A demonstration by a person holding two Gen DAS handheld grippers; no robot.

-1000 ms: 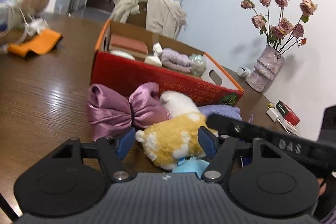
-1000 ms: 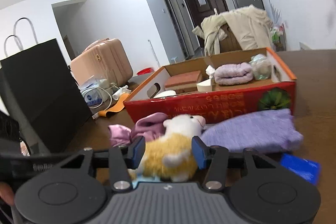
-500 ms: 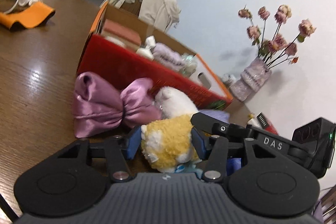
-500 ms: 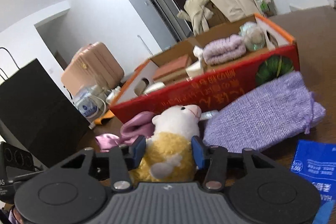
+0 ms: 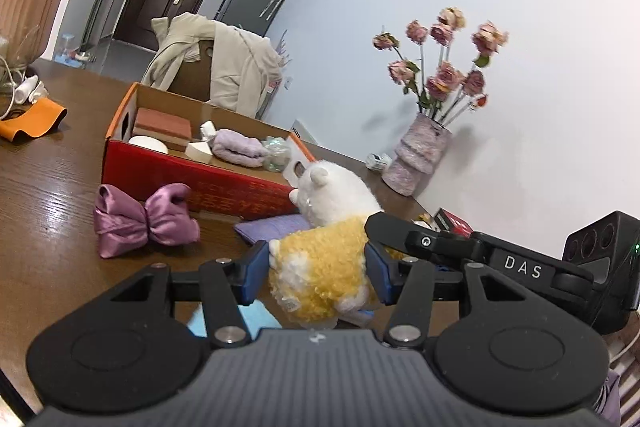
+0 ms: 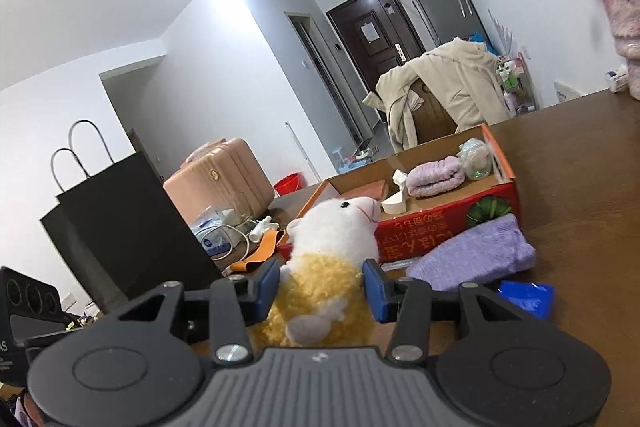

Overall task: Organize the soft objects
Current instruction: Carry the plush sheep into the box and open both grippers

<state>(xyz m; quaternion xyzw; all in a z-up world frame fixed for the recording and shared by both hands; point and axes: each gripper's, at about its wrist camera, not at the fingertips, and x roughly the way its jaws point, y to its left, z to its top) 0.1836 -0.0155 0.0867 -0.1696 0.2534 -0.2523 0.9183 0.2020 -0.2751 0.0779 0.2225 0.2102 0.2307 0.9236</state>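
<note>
Plush sheep (image 5: 320, 279) sits squeezed between your left gripper (image 5: 316, 277) pads and your right gripper (image 6: 320, 291) pads, lifted off table (image 5: 44, 187). Red box (image 5: 192, 183) ahead, purple bow (image 5: 140, 223) ahead-left of left gripper.

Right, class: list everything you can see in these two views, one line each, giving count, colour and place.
Plush sheep: one, white and yellow, gripped between both grippers.
Cardboard box: one, red outside, on the table behind the sheep.
Rolled towel: one, lilac, inside the box.
Satin bow: one, purple, on the table in front of the box.
Knit pouch: one, lilac, flat beside the box.
Blue packet: one, next to the pouch.
Vase of flowers: one, pink, by the wall.
Suitcase: one, pink, behind the table.
Paper bag: one, black, on the table.
Left gripper: black, blue pads, closed on the sheep.
Right gripper: same, closed on the sheep.
</note>
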